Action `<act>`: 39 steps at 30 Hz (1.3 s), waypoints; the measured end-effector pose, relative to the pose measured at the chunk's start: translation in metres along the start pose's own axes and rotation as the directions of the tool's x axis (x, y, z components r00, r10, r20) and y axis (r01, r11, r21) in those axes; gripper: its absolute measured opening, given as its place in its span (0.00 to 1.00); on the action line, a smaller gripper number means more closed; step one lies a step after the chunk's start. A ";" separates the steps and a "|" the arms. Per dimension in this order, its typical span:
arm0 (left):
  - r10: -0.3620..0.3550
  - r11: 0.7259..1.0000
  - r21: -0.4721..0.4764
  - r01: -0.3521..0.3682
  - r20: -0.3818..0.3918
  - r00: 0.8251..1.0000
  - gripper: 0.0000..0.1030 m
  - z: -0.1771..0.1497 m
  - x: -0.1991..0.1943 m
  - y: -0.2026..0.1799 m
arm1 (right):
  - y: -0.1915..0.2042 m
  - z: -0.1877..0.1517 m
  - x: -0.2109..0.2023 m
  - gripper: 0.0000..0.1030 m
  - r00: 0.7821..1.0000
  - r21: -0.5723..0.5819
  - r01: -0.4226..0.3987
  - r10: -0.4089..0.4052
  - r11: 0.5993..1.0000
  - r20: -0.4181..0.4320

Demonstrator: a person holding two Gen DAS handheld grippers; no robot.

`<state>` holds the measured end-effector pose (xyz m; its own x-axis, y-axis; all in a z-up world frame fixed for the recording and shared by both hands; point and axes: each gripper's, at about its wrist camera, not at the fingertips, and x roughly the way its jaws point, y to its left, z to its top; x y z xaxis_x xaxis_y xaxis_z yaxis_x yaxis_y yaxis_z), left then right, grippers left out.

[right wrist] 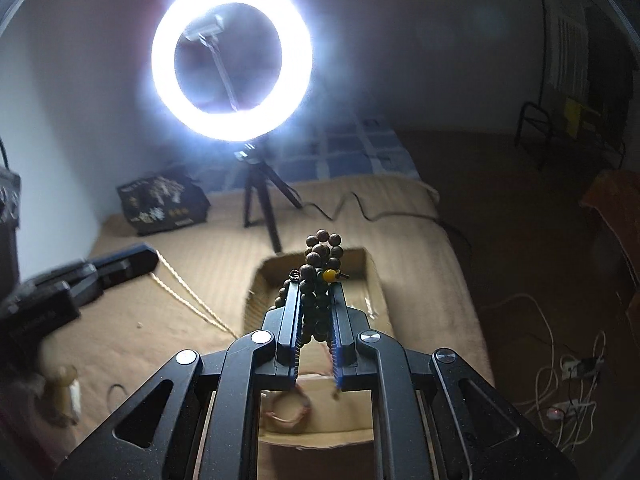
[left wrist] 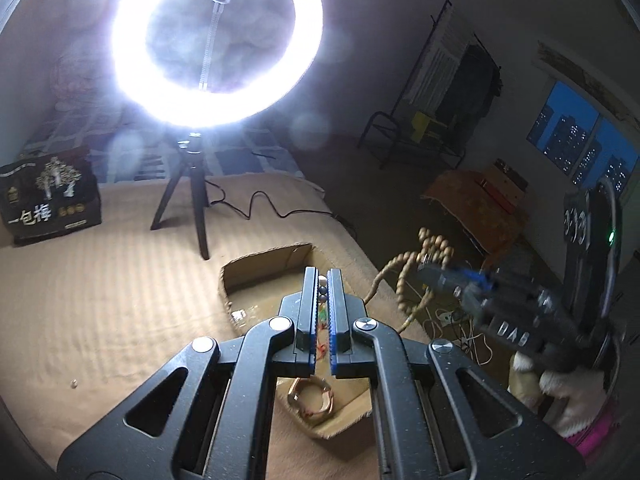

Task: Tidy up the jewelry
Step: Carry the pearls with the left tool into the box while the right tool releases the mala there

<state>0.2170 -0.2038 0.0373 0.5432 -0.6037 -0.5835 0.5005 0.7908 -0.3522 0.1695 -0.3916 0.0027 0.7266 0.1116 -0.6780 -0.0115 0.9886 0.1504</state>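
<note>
The right tool (right wrist: 316,304), clenched on a bunched wooden bead strand (right wrist: 320,264), hangs over the cardboard box (right wrist: 376,280) at twelve o'clock, seemingly to drop it in, while the left tool (left wrist: 323,300) pinches a beaded piece (left wrist: 322,292) over the same box.

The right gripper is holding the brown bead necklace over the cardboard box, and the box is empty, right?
Not quite. The right gripper does hold the bead necklace over the cardboard box, but the box is not empty: the right wrist view shows a bangle lying inside.
</note>
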 end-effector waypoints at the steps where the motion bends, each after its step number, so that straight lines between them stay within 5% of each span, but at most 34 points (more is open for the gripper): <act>1: -0.001 1.000 0.003 0.001 -0.005 1.000 0.01 0.001 0.006 -0.001 | -0.004 -0.003 0.006 0.10 1.000 0.001 0.009 -0.009 1.000 -0.017; 11: 0.012 1.000 0.001 -0.012 -0.062 0.998 0.01 0.003 0.054 -0.006 | -0.032 -0.028 0.053 0.10 0.987 0.032 0.035 -0.030 0.999 -0.158; 25: 0.013 1.000 0.014 -0.013 -0.019 1.000 0.01 0.025 0.050 -0.012 | -0.027 -0.040 0.080 0.10 0.971 0.009 0.043 -0.040 0.999 -0.236; 37: 0.069 0.997 -0.010 -0.072 -0.139 0.988 0.01 -0.002 0.095 0.014 | -0.025 -0.057 0.105 0.11 0.946 -0.002 0.031 -0.030 1.000 -0.322; 39: 0.078 0.997 -0.007 -0.080 -0.159 0.984 0.02 -0.007 0.102 0.016 | -0.023 -0.059 0.108 0.17 0.941 -0.018 0.038 -0.042 0.999 -0.336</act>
<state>0.2753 -0.2517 -0.0331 0.4664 -0.5163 -0.7183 0.4507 0.8374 -0.3093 0.2074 -0.3963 -0.1168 0.4534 0.0977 -0.8859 0.0042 0.9937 0.1118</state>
